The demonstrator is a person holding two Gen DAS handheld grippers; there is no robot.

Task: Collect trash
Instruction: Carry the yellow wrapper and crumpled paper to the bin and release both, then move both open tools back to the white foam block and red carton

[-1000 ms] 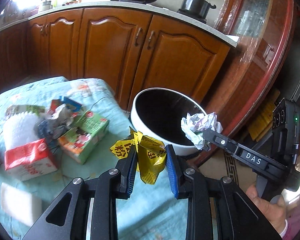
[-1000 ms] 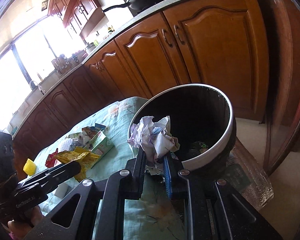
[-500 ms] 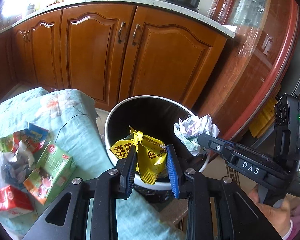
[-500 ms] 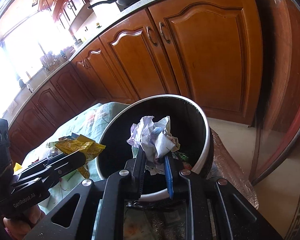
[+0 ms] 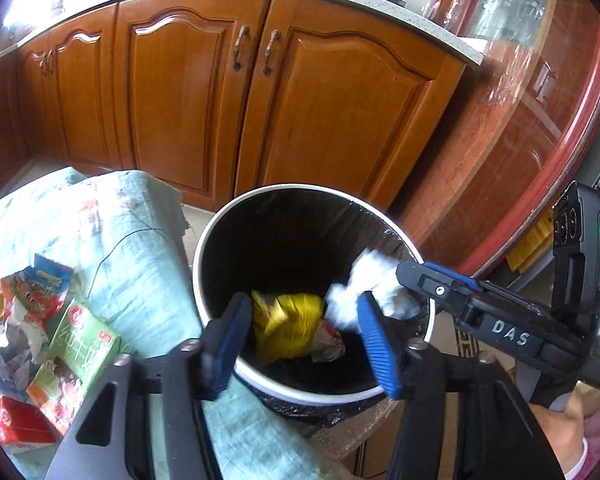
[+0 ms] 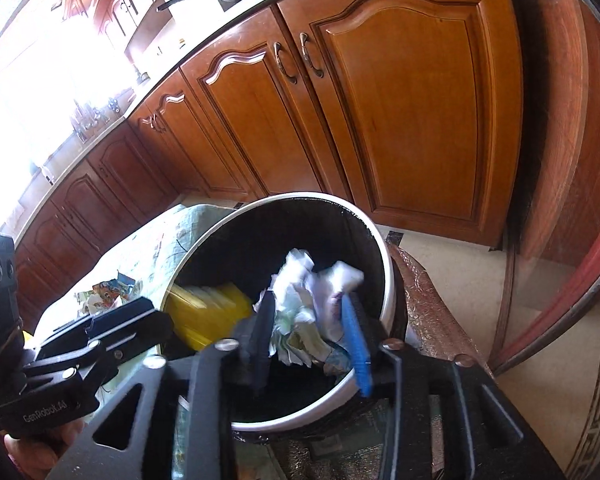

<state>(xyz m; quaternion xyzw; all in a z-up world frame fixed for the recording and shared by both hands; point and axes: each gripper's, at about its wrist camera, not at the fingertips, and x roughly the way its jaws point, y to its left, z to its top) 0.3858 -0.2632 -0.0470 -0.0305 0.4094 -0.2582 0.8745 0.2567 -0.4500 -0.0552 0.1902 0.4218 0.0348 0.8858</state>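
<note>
While both grippers hang over the mouth of the trash bin point(image 5: 204, 264), the step in hand is the drop: two pieces of rubbish are being let go into the black-lined bin at once. The left gripper point(image 5: 300, 336) has its jaws opening, and the yellow wrapper point(image 5: 288, 316) sits between the blue pads without being pressed, blurred as if already falling inside the rim. The right gripper point(image 6: 308, 320) is likewise opening; the crumpled white paper point(image 6: 320, 288) lies between its fingers, and whether a pad is touching it cannot be told for sure.

Neither piece has a clean long axis. The wrapper is a crushed lump, slightly longer across the bin than deep, and the paper is a ball with loose corners sticking up.

Judging from the table, the job is far from done: a green carton point(image 5: 76, 352), a red pack point(image 5: 12, 424) and other scraps lie on the pale blue tablecloth point(image 5: 140, 264) just beside the bin. The next move likely calls for both hands to pull back clear of the rim and swing toward that pile with jaws wide.
</note>
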